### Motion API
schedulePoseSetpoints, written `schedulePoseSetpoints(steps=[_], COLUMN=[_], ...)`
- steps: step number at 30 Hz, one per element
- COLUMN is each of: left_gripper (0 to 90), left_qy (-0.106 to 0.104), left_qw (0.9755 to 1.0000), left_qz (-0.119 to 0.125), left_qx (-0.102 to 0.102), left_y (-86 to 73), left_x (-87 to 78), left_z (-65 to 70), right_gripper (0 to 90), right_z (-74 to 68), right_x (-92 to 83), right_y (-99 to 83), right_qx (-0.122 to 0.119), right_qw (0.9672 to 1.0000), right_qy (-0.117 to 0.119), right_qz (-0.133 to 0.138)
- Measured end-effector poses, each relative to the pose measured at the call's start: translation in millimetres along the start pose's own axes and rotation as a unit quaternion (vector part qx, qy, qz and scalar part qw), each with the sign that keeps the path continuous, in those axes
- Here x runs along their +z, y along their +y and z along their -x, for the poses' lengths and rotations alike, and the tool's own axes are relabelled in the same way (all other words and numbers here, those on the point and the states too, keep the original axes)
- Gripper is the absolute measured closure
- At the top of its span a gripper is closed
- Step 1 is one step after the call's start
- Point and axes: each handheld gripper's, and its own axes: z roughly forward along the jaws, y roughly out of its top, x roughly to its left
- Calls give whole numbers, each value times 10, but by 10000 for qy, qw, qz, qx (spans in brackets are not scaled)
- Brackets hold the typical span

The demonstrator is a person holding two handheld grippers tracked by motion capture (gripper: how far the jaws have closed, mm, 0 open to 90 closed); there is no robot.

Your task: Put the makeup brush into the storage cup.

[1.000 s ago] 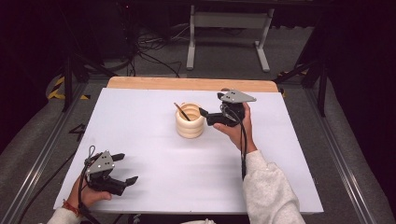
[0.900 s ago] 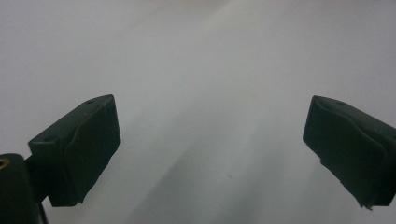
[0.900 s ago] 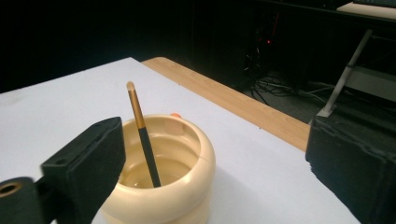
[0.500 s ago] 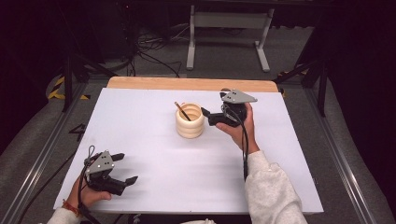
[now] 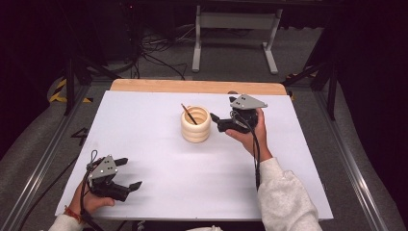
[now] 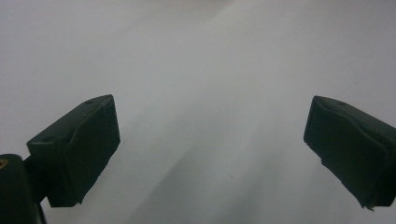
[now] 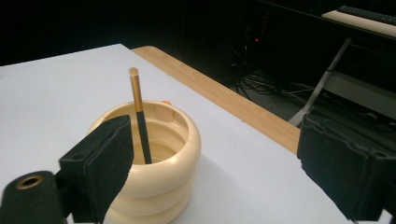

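A cream ribbed cup stands mid-table with a thin dark stick with a gold end leaning inside it. My right gripper is just to the cup's right, open, its jaws pointing at the cup and holding nothing. In the right gripper view the cup and the stick sit close ahead, between and beyond the spread jaws of that gripper. My left gripper rests open near the front left edge. The left gripper view has that gripper wide apart over bare white table.
The white table top has a wooden strip along its far edge. Beyond it on the dark floor are cables and a metal stand. Metal rails run along both sides.
My right gripper has drifted slightly right, away from the cup. The left gripper and the cup have stayed put.
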Motion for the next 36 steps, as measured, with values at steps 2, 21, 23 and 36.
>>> schedulePoseSetpoints(steps=[2, 21, 23, 36], left_gripper=[42, 42, 42, 42], left_qy=[-17, -5, -5, -9], left_qw=[10000, 9999, 9999, 9999], left_qz=[-2, -59, -56, -94], left_qx=[41, 83, 84, 65], left_y=[2, 7, 7, 5], left_x=[2, 21, 20, 32], left_z=[0, 12, 11, 21], right_gripper=[115, 114, 114, 110], right_z=[5, 66, 70, 90], right_x=[-28, -294, -320, -473], right_y=[-10, -56, -62, -140], right_qx=[-5, -208, -224, -343], right_qw=[10000, 9995, 9995, 9989], right_qy=[-30, -212, -200, -257], right_qz=[0, -56, -73, -193])
